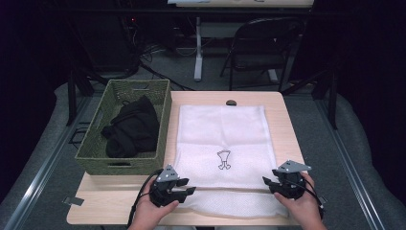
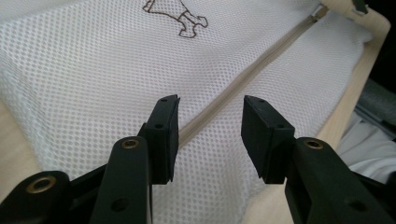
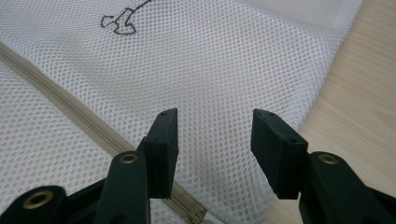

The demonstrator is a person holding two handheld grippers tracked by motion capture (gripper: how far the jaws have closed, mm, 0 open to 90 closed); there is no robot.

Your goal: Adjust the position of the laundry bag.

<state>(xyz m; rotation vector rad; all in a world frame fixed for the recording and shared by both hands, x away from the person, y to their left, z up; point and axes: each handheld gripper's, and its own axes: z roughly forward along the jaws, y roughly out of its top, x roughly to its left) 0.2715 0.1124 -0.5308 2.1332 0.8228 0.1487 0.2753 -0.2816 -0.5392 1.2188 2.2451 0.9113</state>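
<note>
A white mesh laundry bag (image 1: pixel 222 139) lies flat on the wooden table (image 1: pixel 288 129), with a small dark embroidered figure (image 1: pixel 224 159) on it and a beige zipper (image 1: pixel 225 191) running across near its front end. My left gripper (image 1: pixel 189 187) is at the bag's front left corner, open, its jaws straddling the zipper (image 2: pixel 252 74) just above the mesh (image 2: pixel 93 70). My right gripper (image 1: pixel 266 183) is at the front right corner, open over the mesh (image 3: pixel 210 56), the zipper's end (image 3: pixel 70 112) by its left jaw. Nothing is pinched in the left gripper (image 2: pixel 211 100) or the right gripper (image 3: pixel 215 114).
A woven green basket (image 1: pixel 95 124) holding black clothes (image 1: pixel 131 127) stands on the table's left side, touching the bag's left edge. A small dark knob (image 1: pixel 231 102) sits at the table's far edge. A folding chair (image 1: pixel 263 43) stands beyond the table.
</note>
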